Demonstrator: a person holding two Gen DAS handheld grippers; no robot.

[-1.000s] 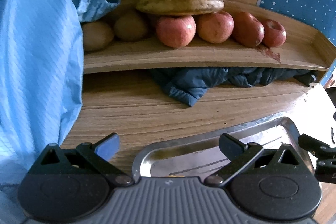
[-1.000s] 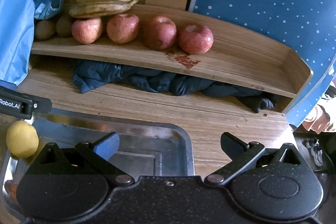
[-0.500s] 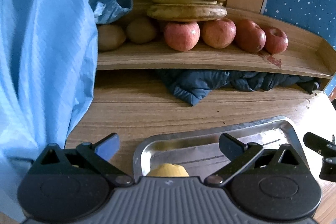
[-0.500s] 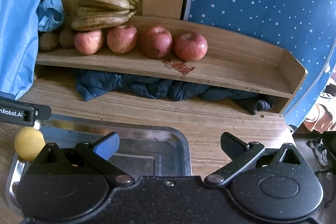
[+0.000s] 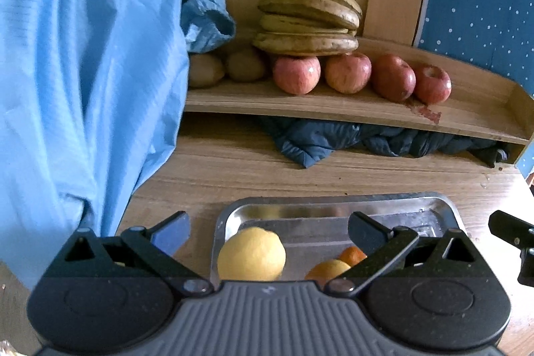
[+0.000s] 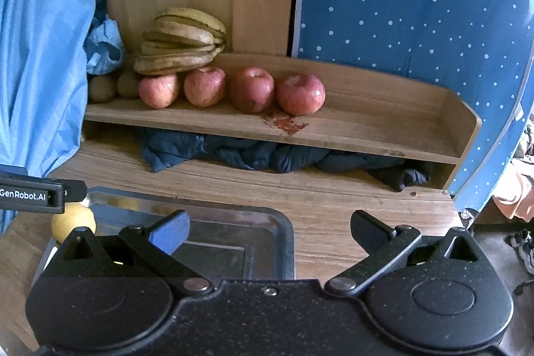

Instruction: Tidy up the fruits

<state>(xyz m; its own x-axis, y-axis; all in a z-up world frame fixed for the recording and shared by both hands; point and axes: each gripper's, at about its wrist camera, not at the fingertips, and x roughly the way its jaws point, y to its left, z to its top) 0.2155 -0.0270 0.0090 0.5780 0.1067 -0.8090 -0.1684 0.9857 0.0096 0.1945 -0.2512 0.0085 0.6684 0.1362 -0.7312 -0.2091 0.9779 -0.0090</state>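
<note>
On the wooden desk top [image 5: 233, 169], left wrist view: shallow rectangular steel tray [image 5: 333, 201] near the front edge. Left gripper [image 5: 267, 227] above the tray's left end, jaws spread wide, nothing between them. Round yellow lemon-like fruit [image 5: 251, 254] sits in the tray's near-left corner; two small orange fruits [image 5: 328, 267] beside it to the right, partly hidden by the gripper body. Raised wooden shelf [image 5: 333, 109] along the desk's back edge carries four red apples [image 5: 348, 72] in a row, a stack of brown-spotted yellow bananas [image 5: 307, 19] resting over the leftmost apples, and two brown kiwi-like fruits [image 5: 245, 65] at the shelf's left end. Dark blue crumpled cloth [image 5: 313, 142] lies under the shelf. Light blue fabric [image 5: 83, 72] fills the left side.

Right wrist view: right gripper [image 6: 268, 231] over the tray's [image 6: 277, 219] right end, jaws spread wide, empty. Yellow fruit [image 6: 73, 221] at the tray's far left, directly below a black finger of the left gripper [image 6: 40, 194]. Apples [image 6: 253, 89], bananas [image 6: 180, 42] and kiwis [image 6: 128, 84] occupy the shelf's [image 6: 367, 122] left half; a reddish stain [image 6: 287, 124] marks the shelf board just beside the rightmost apple. Blue white-dotted cloth [image 6: 417, 5] hangs at right.
</note>
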